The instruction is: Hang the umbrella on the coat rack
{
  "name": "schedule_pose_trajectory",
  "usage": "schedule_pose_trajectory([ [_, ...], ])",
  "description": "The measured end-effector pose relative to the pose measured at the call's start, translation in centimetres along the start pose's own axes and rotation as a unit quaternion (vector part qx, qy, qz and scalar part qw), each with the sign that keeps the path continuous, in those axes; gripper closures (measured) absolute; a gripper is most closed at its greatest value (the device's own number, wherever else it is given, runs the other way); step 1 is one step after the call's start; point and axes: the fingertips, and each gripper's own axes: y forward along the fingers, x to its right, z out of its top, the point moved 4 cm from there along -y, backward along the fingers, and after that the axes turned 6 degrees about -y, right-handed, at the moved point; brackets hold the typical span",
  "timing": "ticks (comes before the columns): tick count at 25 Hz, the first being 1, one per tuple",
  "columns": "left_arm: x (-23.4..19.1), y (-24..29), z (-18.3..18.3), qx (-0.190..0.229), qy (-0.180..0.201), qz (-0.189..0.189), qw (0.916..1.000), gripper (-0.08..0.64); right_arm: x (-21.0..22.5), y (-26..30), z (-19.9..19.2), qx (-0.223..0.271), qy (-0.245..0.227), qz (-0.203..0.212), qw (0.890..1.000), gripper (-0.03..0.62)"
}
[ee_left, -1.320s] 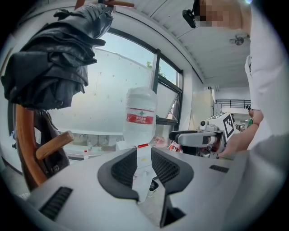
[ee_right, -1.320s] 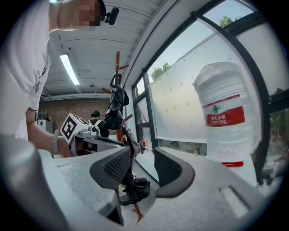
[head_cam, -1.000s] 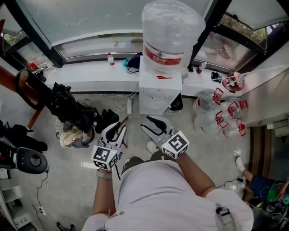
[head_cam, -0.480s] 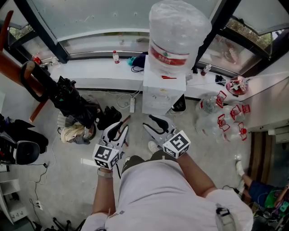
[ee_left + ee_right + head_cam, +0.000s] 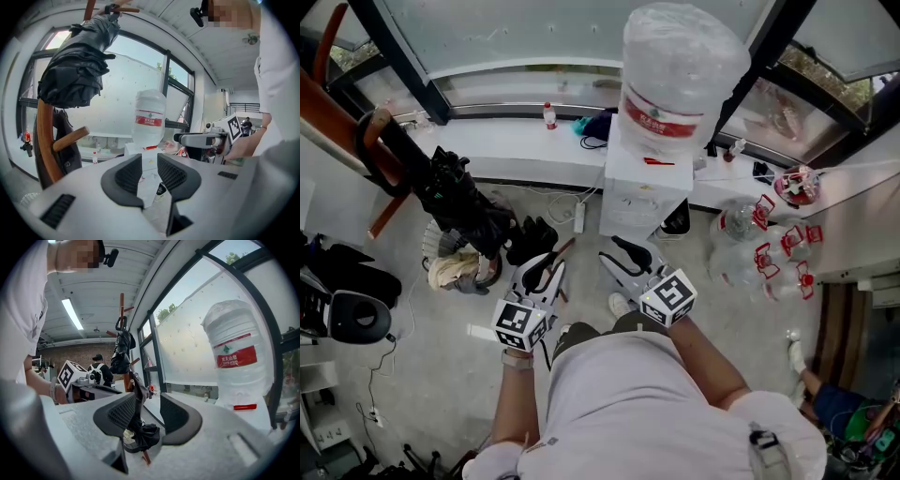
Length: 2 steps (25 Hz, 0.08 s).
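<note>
A black folded umbrella point(image 5: 455, 202) hangs by its curved handle point(image 5: 370, 150) from the brown wooden coat rack point(image 5: 328, 103) at the left. It slants down toward the floor. Both grippers are held low in front of the person, apart from it. My left gripper point(image 5: 546, 263) is shut and empty, and so is my right gripper point(image 5: 619, 251). In the left gripper view the umbrella point(image 5: 75, 70) bulks above the rack's pegs point(image 5: 44, 140), beyond the left gripper point(image 5: 149, 161). In the right gripper view the right gripper point(image 5: 147, 401) frames the distant umbrella point(image 5: 123, 352).
A white water dispenser point(image 5: 642, 202) with a big bottle point(image 5: 675, 84) stands straight ahead against the window ledge point(image 5: 516, 150). Several empty water bottles point(image 5: 759, 248) lie to its right. A basket with cloth point(image 5: 459, 272) and dark shoes point(image 5: 530, 239) sit under the umbrella.
The head view has swung a little, so the rack, umbrella and dispenser sit further right in the picture. Both grippers have kept still, shut and empty.
</note>
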Motion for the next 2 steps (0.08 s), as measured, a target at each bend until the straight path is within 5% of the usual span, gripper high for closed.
schedule_pose_trajectory([
  [2,-0.14,-0.25,-0.06,0.0,0.0,0.002,1.0,0.474,-0.12,0.17,0.08,0.0,0.001,0.002,1.0,0.423],
])
